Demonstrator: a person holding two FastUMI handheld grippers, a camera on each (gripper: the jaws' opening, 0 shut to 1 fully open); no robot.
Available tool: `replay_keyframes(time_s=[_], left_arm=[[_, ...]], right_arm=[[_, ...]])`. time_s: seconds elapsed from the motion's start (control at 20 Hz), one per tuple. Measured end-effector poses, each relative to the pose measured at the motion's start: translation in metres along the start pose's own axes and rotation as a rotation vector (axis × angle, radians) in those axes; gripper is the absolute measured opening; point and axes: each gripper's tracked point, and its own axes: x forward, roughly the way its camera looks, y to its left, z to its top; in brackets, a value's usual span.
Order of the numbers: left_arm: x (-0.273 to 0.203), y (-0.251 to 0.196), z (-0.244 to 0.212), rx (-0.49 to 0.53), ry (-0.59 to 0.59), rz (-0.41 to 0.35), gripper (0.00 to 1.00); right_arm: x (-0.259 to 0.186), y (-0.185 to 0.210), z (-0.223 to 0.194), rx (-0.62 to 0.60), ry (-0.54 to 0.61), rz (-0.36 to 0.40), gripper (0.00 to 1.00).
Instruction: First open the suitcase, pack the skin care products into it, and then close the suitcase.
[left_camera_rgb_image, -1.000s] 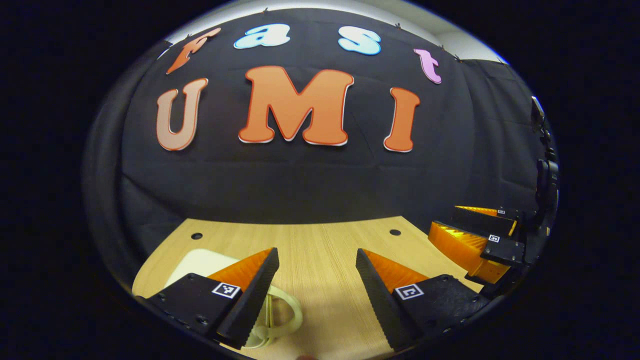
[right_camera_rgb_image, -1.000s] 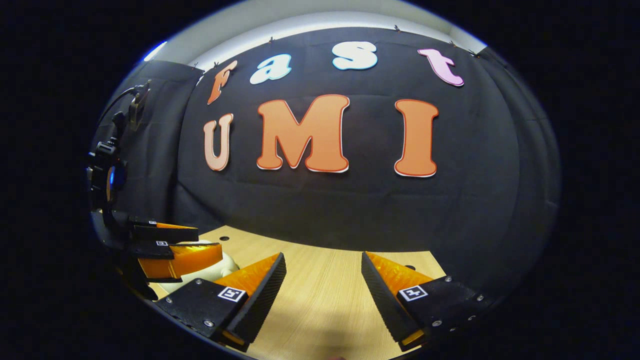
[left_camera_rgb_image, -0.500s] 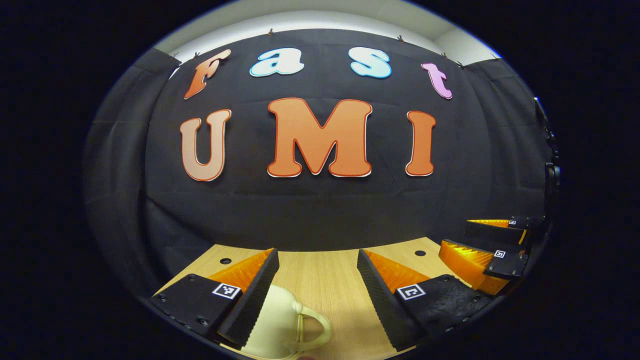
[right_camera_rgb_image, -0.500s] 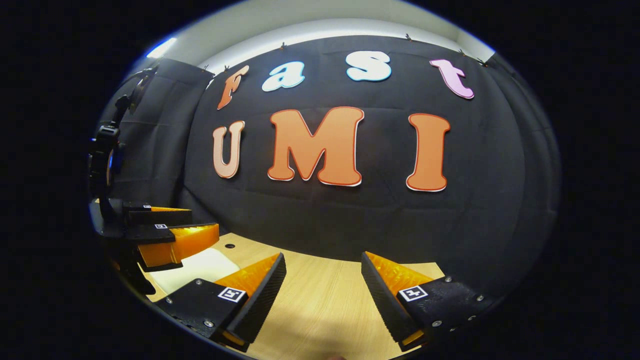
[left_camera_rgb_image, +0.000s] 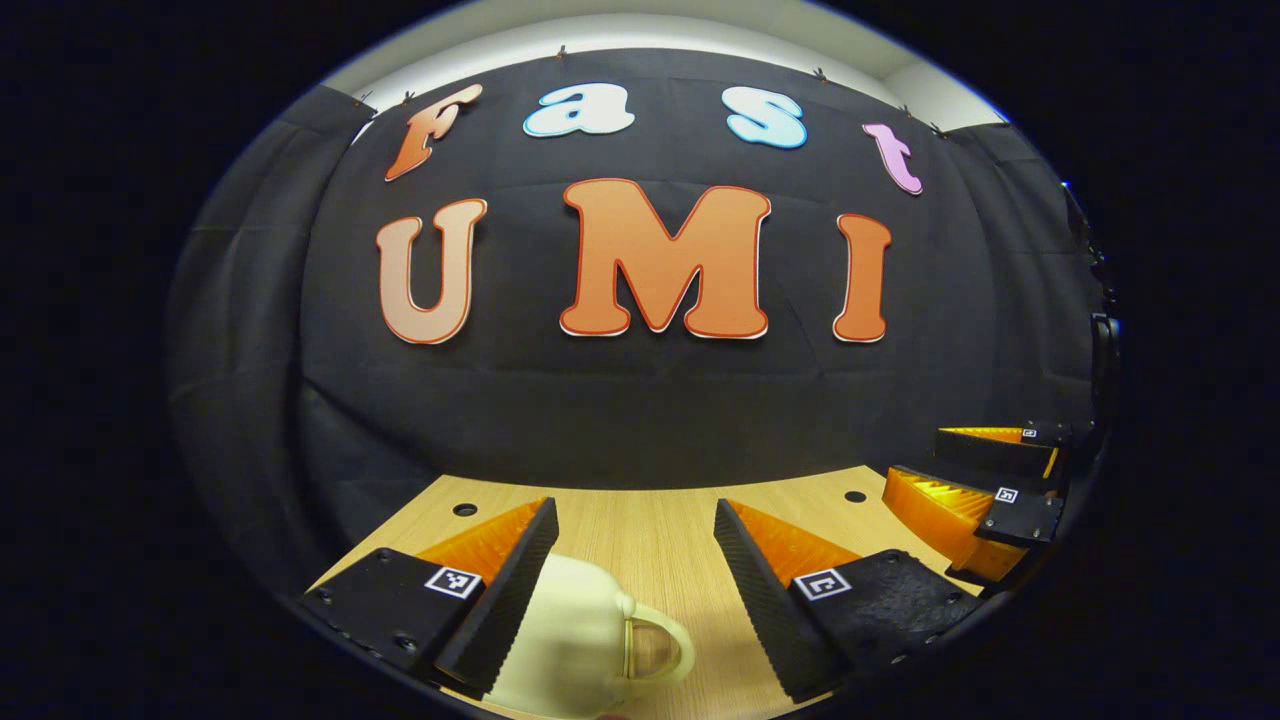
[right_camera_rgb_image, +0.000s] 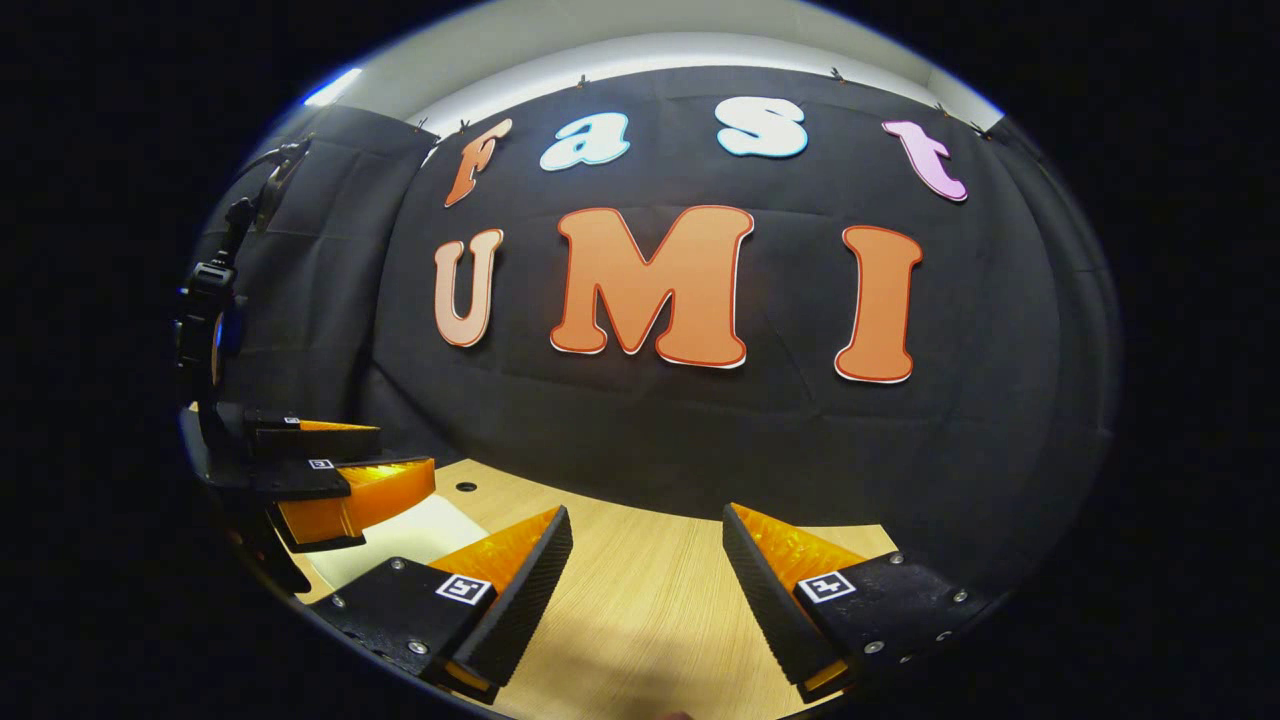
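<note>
A cream suitcase (left_camera_rgb_image: 565, 640) with a looped handle (left_camera_rgb_image: 660, 650) lies low in the left gripper view, its lid down. My left gripper (left_camera_rgb_image: 635, 506) stands open just above it; the left finger covers the case's left side and the handle sits in the gap, touched by neither finger. In the right gripper view the same case (right_camera_rgb_image: 410, 535) shows as a pale patch under the left gripper (right_camera_rgb_image: 405, 450). My right gripper (right_camera_rgb_image: 646, 514) is open over bare wood, to the right of the case. No skin care products are in sight.
The wooden table (left_camera_rgb_image: 650, 530) runs back to the black cloth wall; two small round holes (left_camera_rgb_image: 465, 509) (left_camera_rgb_image: 855, 496) sit near its far edge. The right gripper (left_camera_rgb_image: 990, 480) hangs at the right side of the left gripper view.
The left gripper has shifted so the case's handle moved from under its left finger into the gap between the fingers. Both views have tipped up slightly. Both grippers stay open.
</note>
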Motion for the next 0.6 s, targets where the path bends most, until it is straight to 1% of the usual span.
replay_keyframes(time_s=[0.25, 0.45, 0.5, 0.6], left_arm=[[0.012, -0.001, -0.012, 0.002, 0.028, -0.033, 0.97], [0.028, -0.001, -0.019, 0.010, 0.065, -0.050, 0.97], [0.034, 0.001, -0.018, 0.012, 0.079, -0.045, 0.97], [0.047, -0.003, -0.004, -0.024, 0.059, -0.072, 0.97]], right_arm=[[0.004, 0.000, -0.008, -0.014, 0.025, -0.016, 0.96], [0.017, 0.001, -0.016, -0.029, 0.069, -0.010, 0.96], [0.022, 0.001, -0.014, -0.024, 0.081, -0.011, 0.95], [0.035, 0.006, 0.002, -0.007, 0.060, -0.001, 0.96]])
